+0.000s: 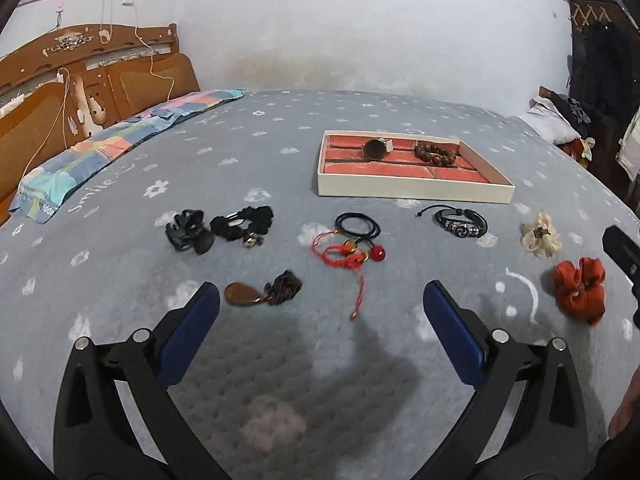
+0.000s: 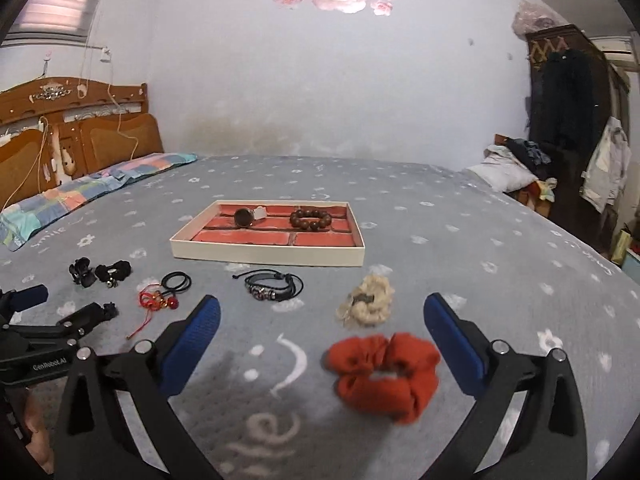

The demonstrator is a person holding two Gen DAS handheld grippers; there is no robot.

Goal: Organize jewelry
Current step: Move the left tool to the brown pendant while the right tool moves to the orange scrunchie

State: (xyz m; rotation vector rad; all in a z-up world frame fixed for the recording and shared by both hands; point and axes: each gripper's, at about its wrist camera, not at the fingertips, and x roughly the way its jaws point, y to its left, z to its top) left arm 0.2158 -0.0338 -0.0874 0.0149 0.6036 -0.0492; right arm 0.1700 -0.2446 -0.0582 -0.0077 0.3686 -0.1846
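A cream tray with red lining holds a watch and a brown bead bracelet. On the bed in front lie a black clip, black scrunchie, brown pendant, red cord with black loop, black leather bracelet, cream scrunchie and orange scrunchie. My left gripper is open and empty, near the pendant. My right gripper is open and empty, astride the orange scrunchie.
The grey flowered bedspread fills both views. A patchwork pillow and wooden headboard lie far left. A dark wardrobe and a pile of clothes stand at the right.
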